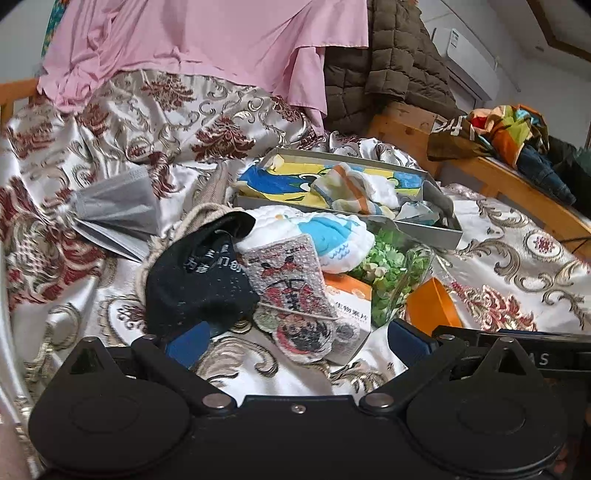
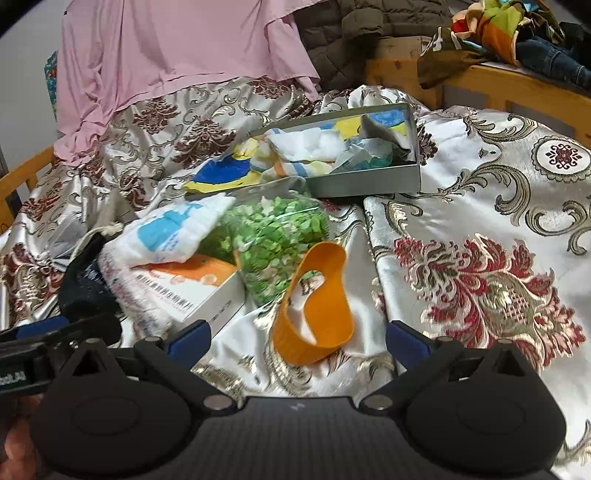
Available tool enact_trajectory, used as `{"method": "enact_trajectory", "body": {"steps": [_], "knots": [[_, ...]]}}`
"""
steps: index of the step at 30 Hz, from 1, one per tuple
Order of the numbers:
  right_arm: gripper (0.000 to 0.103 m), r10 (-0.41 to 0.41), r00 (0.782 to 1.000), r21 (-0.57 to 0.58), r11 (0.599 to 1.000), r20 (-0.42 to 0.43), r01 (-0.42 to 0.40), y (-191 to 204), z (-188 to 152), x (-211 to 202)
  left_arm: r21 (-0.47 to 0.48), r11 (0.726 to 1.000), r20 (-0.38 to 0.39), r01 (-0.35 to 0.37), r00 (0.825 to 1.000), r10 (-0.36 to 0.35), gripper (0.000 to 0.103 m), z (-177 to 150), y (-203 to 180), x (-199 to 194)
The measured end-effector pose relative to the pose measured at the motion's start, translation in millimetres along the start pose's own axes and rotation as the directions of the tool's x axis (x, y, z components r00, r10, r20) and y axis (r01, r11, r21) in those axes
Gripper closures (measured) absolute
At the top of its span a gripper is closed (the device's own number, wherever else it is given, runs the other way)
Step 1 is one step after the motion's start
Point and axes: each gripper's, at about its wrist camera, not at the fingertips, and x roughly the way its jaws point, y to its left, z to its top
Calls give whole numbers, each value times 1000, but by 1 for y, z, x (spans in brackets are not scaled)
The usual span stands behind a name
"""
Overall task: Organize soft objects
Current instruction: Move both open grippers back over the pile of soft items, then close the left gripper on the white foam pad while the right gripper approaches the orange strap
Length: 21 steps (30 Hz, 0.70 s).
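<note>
A pile of soft things lies on the brocade bedspread [image 1: 517, 236]: a black sock [image 1: 199, 280], a printed cloth [image 1: 291, 288], a white towel with a blue whale [image 1: 328, 236] and a grey face mask [image 1: 118, 206]. A grey box [image 1: 436, 225] behind them holds several cloths. My left gripper [image 1: 295, 343] is open and empty just in front of the printed cloth. My right gripper [image 2: 295, 339] is open and empty around an orange band [image 2: 317, 306]. The grey box [image 2: 369, 181] and the whale towel [image 2: 170, 232] show in the right wrist view too.
A bag of green bits [image 2: 273, 236] and a white-orange carton [image 2: 207, 291] lie in the pile. A pink sheet [image 1: 199, 40] and a brown quilted jacket [image 1: 388, 66] hang behind. A wooden bed frame [image 2: 517, 85] with heaped clothes [image 2: 517, 33] is at right.
</note>
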Motion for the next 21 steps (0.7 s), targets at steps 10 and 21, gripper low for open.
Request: {"method": "enact_trajectory", "body": {"steps": [10, 21], "knots": [[3, 39, 998, -10, 999, -44, -40, -5, 13, 35, -126, 991, -14, 35, 999, -37, 1, 2, 16, 34], [16, 87, 994, -85, 992, -68, -93, 14, 5, 39, -151, 977, -12, 149, 988, -153, 1, -4, 19, 53]]}}
